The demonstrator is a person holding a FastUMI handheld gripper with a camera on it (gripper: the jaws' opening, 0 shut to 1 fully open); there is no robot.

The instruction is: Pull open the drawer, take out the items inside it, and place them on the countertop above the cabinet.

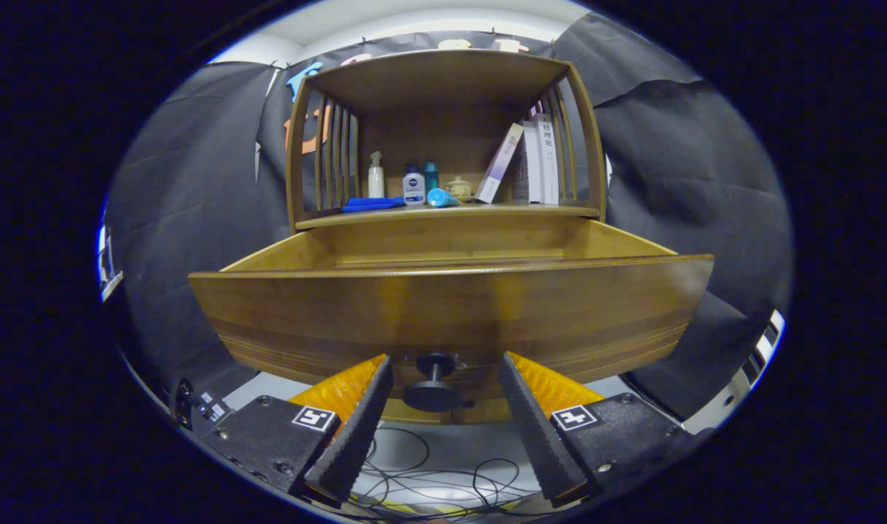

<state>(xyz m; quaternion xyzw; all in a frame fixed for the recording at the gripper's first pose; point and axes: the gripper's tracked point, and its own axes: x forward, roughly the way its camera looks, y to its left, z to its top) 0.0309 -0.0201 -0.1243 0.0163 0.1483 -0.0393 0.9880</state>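
Observation:
A wooden cabinet drawer (450, 309) stands pulled out toward me, its front panel wide across the view. Its dark round knob (434, 386) sits between my two fingers, with a gap on each side. My gripper (445, 364) is open, fingertips close to the drawer front and flanking the knob without pressing on it. The drawer's inside is hidden below its front edge. Above it runs the countertop (530, 209) of the cabinet.
On the countertop, under a slatted wooden shelf (443, 80), stand a white spray bottle (375, 177), a small white-and-blue bottle (413, 185), a teal bottle (431, 175), a lidded jar (458, 187), a blue flat item (374, 204) and leaning books (534, 161). Cables (443, 473) lie on the floor below.

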